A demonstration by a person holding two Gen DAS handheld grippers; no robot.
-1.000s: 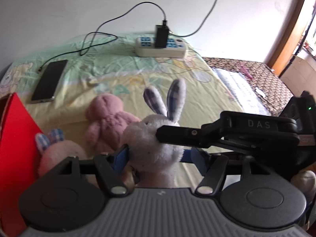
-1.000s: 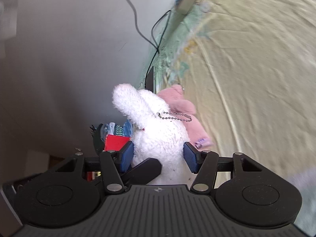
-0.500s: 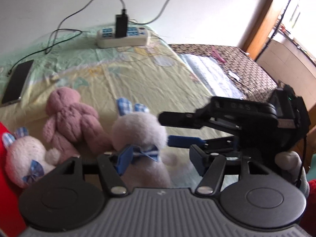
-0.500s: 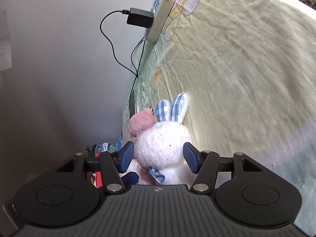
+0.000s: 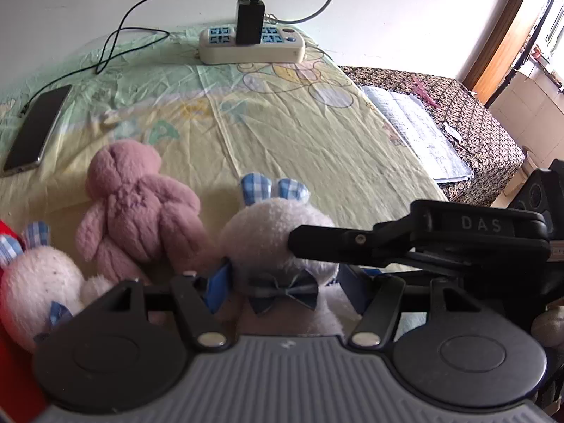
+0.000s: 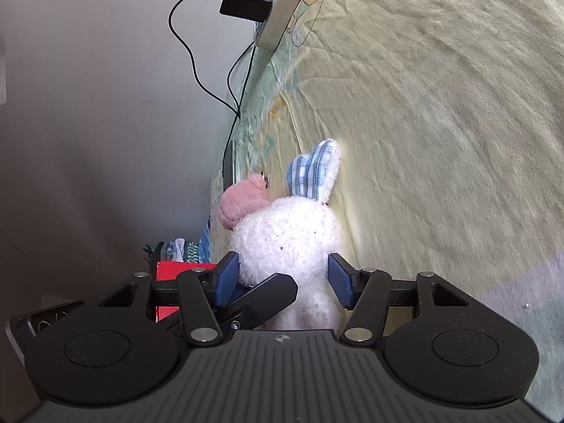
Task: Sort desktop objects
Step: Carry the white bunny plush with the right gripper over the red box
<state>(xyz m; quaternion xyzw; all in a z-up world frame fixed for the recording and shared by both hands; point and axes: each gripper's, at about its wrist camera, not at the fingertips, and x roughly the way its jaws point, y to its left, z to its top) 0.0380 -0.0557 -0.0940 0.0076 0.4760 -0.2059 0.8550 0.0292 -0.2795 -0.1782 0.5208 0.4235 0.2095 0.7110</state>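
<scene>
Where the wall meets it, the sheet (image 5: 317, 134) spreads pale yellow and green with cartoon prints, wrinkled, covering the whole work surface. Beyond its right edge lies a dark patterned cover (image 5: 469, 112) with an open notebook (image 5: 419, 130) on it. At the far edge of the sheet sits a power strip (image 5: 252, 47) with a black charger (image 5: 249, 23) plugged in (its cable loops off to the left), and a phone (image 5: 37, 128) lies flat at the left side.

A pink bear (image 5: 137, 208) lies face down near the middle. Just right of it stands the white bunny (image 5: 275, 239), plaid ears up, a blue bow at its neck. A second bunny (image 5: 38, 282) sits at the far left, against a red box (image 5: 10, 352).

Both tools are on the white bunny. Left gripper (image 5: 285, 290) has its blue pads either side of the bow; whether they press in I cannot tell. Right gripper (image 6: 283, 282) straddles the toy's body with small gaps at each pad, so it reads as released. One black finger (image 5: 338, 243) of the right tool crosses the bunny's head in the left view
</scene>
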